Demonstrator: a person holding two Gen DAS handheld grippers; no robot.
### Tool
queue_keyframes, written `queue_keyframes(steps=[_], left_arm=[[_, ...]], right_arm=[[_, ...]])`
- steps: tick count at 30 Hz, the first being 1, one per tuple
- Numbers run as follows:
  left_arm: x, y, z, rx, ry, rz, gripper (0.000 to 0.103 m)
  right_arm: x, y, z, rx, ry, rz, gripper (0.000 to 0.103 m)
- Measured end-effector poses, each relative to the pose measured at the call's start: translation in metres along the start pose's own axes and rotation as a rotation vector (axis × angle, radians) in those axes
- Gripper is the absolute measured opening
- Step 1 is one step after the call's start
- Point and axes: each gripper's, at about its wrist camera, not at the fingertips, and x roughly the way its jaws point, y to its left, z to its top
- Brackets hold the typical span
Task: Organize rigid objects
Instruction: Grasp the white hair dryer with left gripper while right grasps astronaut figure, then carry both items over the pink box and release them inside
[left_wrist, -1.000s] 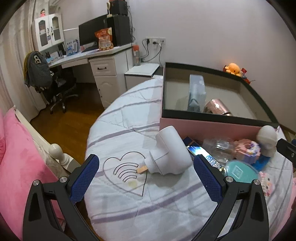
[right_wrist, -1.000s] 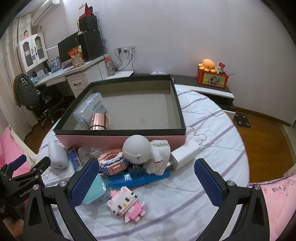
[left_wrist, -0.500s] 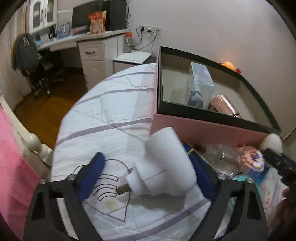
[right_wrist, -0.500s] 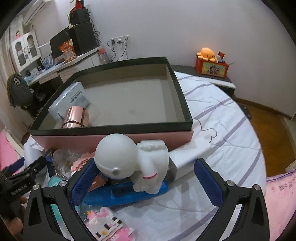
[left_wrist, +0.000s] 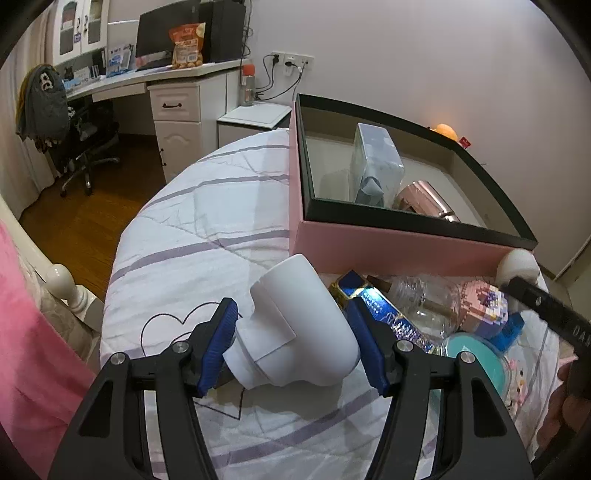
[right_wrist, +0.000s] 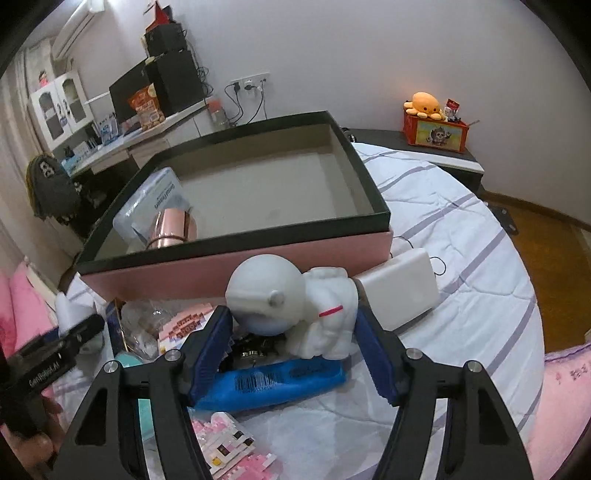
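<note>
A white plug-shaped device (left_wrist: 306, 325) lies on the quilt in the left wrist view. My left gripper (left_wrist: 291, 314) straddles it, jaws closing, both blue pads against its sides. In the right wrist view a white astronaut figure (right_wrist: 288, 295) lies on its side atop a blue pack (right_wrist: 280, 380). My right gripper (right_wrist: 293, 317) is closing on it, one pad at the helmet, the other at the feet. Just behind both stands the pink box (left_wrist: 388, 240) with a black rim, holding a pale blue pack (left_wrist: 373, 166) and a rose-gold cylinder (left_wrist: 424, 201).
Between the grippers lie a glass jar (left_wrist: 424, 306), a pink brick house (left_wrist: 484, 306) and a teal lid (left_wrist: 476, 354). A white block (right_wrist: 399, 291) and a pink brick kitten (right_wrist: 229, 446) lie nearby. The bed drops to wood floor (left_wrist: 92, 206) at left.
Both grippers came down and closer to the bed. Their jaws went from wide open to narrow, the left around the white device, the right around the astronaut.
</note>
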Motion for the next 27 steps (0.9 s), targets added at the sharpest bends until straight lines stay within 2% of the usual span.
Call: queue_keyframes(steps=[4, 9, 20, 27], left_arm=[[-0.003, -0.003, -0.003, -0.002, -0.001, 0.001, 0.063], [-0.008, -0.001, 0.0, -0.001, -0.015, 0.001, 0.063], [-0.049, 0.002, 0.007, 0.004, -0.072, -0.025, 0.063], [-0.08, -0.011, 0.03, 0.038, -0.14, -0.048, 0.063]], right_arm=[[0.012, -0.002, 0.004, 0.001, 0.019, 0.003, 0.073], [0.017, 0.0, 0.003, 0.014, 0.011, 0.026, 0.07], [-0.03, 0.01, 0.008, -0.01, -0.076, 0.078, 0.07], [-0.057, 0.018, 0.025, -0.036, -0.132, 0.105, 0.07]])
